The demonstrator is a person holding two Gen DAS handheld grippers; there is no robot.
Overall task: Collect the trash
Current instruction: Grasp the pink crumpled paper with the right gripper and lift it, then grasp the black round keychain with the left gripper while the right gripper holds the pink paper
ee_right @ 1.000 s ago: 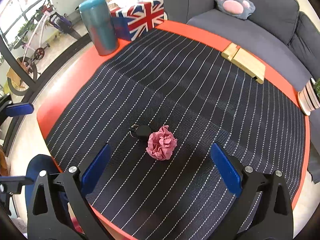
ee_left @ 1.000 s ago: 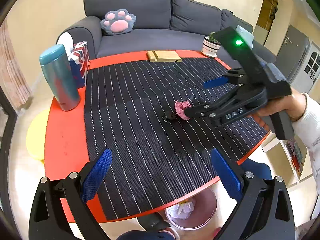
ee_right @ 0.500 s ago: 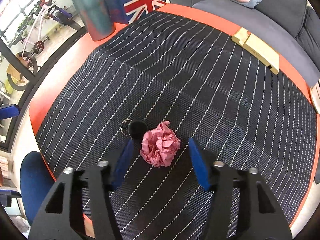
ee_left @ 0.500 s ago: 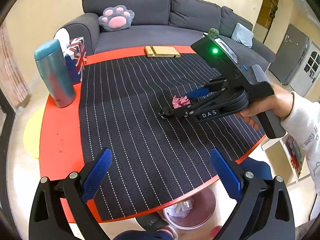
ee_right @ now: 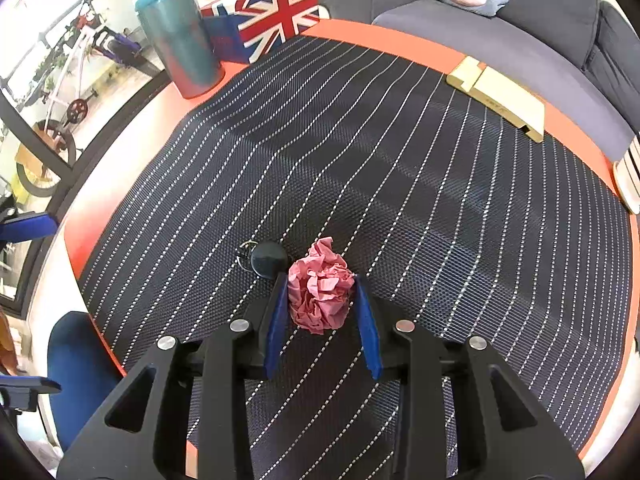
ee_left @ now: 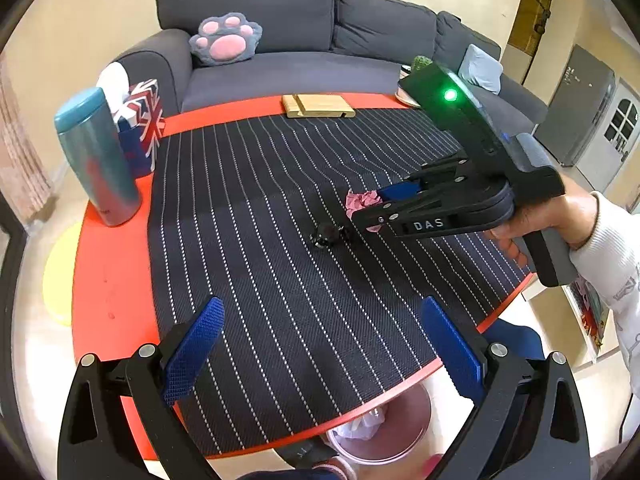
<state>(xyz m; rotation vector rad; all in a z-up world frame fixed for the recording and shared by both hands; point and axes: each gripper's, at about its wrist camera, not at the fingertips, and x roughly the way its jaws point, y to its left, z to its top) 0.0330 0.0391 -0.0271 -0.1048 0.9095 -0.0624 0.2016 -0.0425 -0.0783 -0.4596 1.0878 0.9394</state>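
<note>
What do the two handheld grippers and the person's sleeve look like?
Both the left gripper and right gripper are matte black plastic frames with silver rivets and textured blue pads on the fingers. The right one has a pistol handle, white "DAS" lettering and a lit green light. The white ribbed sleeve has a faint print.

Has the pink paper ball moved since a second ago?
No. The pink paper ball lies beside the black key fob as before; only the right tongs are closing around it.

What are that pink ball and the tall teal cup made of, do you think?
The pink ball looks like crumpled tissue or thin paper: matte, full of sharp creases. The teal cup seems to be metal or coated plastic with a smooth satin sheen; the pictures do not settle which.
</note>
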